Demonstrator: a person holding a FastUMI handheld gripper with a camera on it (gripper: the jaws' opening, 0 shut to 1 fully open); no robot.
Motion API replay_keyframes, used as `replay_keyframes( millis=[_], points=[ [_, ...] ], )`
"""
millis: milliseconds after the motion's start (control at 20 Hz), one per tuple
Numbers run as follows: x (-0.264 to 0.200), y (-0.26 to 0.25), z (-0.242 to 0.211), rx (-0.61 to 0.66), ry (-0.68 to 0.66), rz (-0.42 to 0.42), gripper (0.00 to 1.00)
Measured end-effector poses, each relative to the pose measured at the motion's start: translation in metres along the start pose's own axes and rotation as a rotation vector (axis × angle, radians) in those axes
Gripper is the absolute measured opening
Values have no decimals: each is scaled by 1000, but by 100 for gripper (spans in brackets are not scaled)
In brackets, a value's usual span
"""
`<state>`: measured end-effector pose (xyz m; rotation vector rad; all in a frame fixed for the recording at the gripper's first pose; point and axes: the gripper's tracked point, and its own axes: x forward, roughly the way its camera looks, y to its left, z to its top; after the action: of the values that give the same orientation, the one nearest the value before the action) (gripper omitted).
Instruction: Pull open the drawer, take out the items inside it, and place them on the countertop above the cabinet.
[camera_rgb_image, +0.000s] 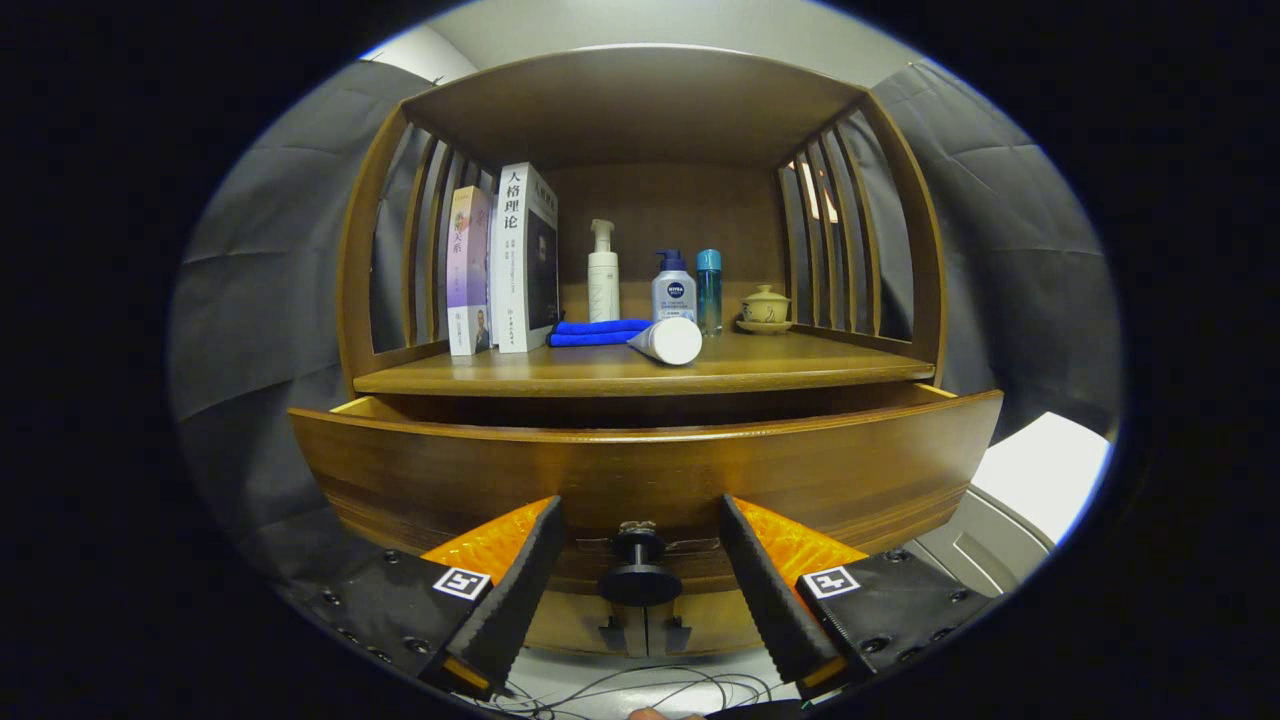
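The wooden drawer (640, 470) stands pulled partway out of the cabinet, and its inside is hidden behind its front panel. Its dark round knob (638, 572) sits between my fingers, with a gap on each side. My gripper (640, 505) is open, one finger (520, 580) left of the knob and the other right of it, tips close to the drawer front. Above the drawer is the countertop (800, 372), where a blue folded cloth (598, 332) and a white tube (668, 340) lie on their sides near the middle.
Two upright books (505, 260) stand at the countertop's left. Behind the cloth are a white pump bottle (603, 272), a clear bottle with a blue cap (674, 288) and a slim blue bottle (709, 290). A lidded cup on a saucer (765, 308) sits right. Slatted side walls and a wooden roof enclose the shelf.
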<state>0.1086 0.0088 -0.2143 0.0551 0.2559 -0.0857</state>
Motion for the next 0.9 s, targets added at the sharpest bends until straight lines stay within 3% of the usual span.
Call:
replay_keyframes(
  millis=[900],
  points=[
    [63,1,14,-3,20,-4,98]
  ],
)
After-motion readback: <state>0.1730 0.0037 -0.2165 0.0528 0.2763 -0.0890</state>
